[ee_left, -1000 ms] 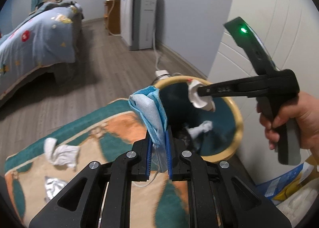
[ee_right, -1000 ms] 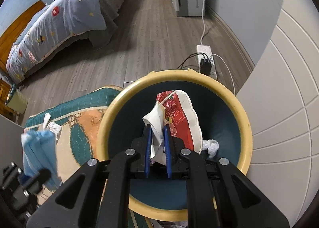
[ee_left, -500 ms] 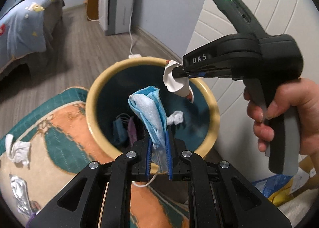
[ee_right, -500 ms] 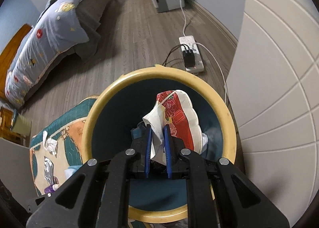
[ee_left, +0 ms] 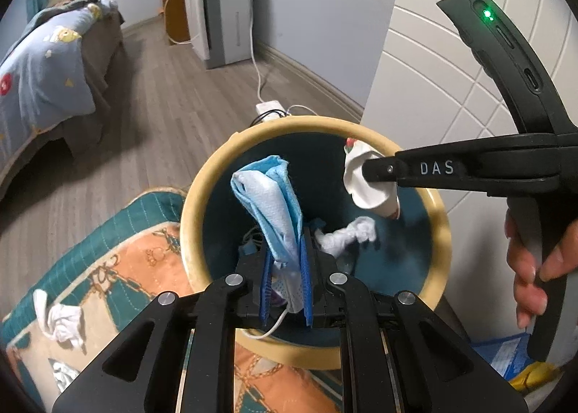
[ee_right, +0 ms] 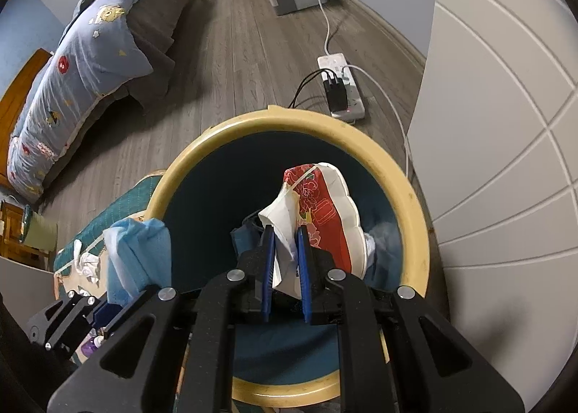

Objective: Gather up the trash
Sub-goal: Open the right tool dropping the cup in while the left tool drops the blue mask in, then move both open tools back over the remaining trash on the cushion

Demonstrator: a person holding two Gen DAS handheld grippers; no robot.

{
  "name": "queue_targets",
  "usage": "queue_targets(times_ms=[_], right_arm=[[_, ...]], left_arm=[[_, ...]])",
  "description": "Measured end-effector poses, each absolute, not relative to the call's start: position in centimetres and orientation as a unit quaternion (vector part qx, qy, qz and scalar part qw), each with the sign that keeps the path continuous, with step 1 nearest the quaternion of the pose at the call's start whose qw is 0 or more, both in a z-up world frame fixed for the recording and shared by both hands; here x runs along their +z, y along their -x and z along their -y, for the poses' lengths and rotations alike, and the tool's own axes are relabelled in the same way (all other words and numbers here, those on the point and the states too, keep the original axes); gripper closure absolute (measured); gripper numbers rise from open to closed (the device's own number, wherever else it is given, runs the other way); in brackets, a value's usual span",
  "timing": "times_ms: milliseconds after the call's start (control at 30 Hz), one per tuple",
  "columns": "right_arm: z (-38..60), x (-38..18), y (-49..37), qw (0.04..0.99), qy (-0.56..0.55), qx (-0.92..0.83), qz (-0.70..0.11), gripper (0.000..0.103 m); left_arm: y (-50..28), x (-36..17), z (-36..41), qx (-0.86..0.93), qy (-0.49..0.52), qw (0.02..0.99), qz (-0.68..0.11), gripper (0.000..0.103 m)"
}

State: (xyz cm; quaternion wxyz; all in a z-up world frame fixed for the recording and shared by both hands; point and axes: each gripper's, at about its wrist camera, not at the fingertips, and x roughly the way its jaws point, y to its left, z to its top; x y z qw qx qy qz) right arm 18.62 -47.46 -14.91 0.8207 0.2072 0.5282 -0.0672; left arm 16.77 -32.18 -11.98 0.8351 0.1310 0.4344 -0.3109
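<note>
A second ago the left gripper (ee_left: 285, 290) was beside the bin (ee_left: 202, 196), over the rug (ee_left: 119, 261); now it has come above the opening, so the blue face mask (ee_left: 269, 203) pinched between its jaws hangs inside the yellow rim. The right gripper (ee_right: 285, 268) was already over the bin and has hardly moved; its jaws are pressed on a crushed red and white paper cup (ee_right: 325, 210), held over the far right part of the opening. Both pieces look ready to be dropped, and I judge that letting go is the next step. At the bottom of the bin a crumpled white tissue (ee_left: 346, 236) lies already. More trash waits on the rug at the near left: another white tissue (ee_left: 63, 319) and a piece of silver foil (ee_left: 63, 373). The floor is grey wood, with a bed (ee_right: 90, 62) at the far left, a power strip (ee_right: 341, 87) just behind the bin, a white appliance (ee_left: 220, 4) by the far wall, and a white panelled door (ee_right: 505, 124) on the right
</note>
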Motion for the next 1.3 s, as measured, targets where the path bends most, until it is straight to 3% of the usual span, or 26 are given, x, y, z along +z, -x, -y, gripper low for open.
queue_targets(times_ms=[267, 333, 367, 433, 567, 600, 767, 1300], right_arm=[[47.1, -14.4, -19.0, 0.826, -0.213, -0.056, -0.519, 0.09], [47.2, -14.1, -19.0, 0.83, -0.209, -0.06, -0.514, 0.088], [47.4, -14.0, -18.9, 0.832, -0.21, -0.062, -0.51, 0.083], [47.7, -13.8, -18.8, 0.835, -0.216, -0.068, -0.501, 0.046], [47.9, -13.3, -18.7, 0.84, -0.218, -0.074, -0.491, 0.031], [47.8, -13.2, -18.6, 0.841, -0.219, -0.073, -0.49, 0.021], [46.9, -12.7, -18.7, 0.844, -0.209, -0.071, -0.488, 0.006], [38.3, -7.5, -19.1, 0.867, -0.136, -0.021, -0.478, 0.006]], left_arm=[[-16.3, -13.4, 32.2, -0.312, -0.127, 0.831, -0.444, 0.08], [-16.4, -13.5, 31.8, -0.309, -0.122, 0.832, -0.445, 0.072], [-16.4, -13.6, 31.6, -0.308, -0.12, 0.832, -0.445, 0.067], [-16.3, -13.5, 31.1, -0.305, -0.116, 0.836, -0.441, 0.037], [-16.2, -13.6, 30.1, -0.295, -0.106, 0.843, -0.436, 0.013], [-16.1, -13.8, 29.8, -0.285, -0.107, 0.846, -0.437, 0.008], [-15.3, -13.8, 28.4, -0.253, -0.116, 0.858, -0.431, 0.007], [-12.3, -4.6, 13.6, -0.146, -0.108, 0.9, -0.396, 0.005]])
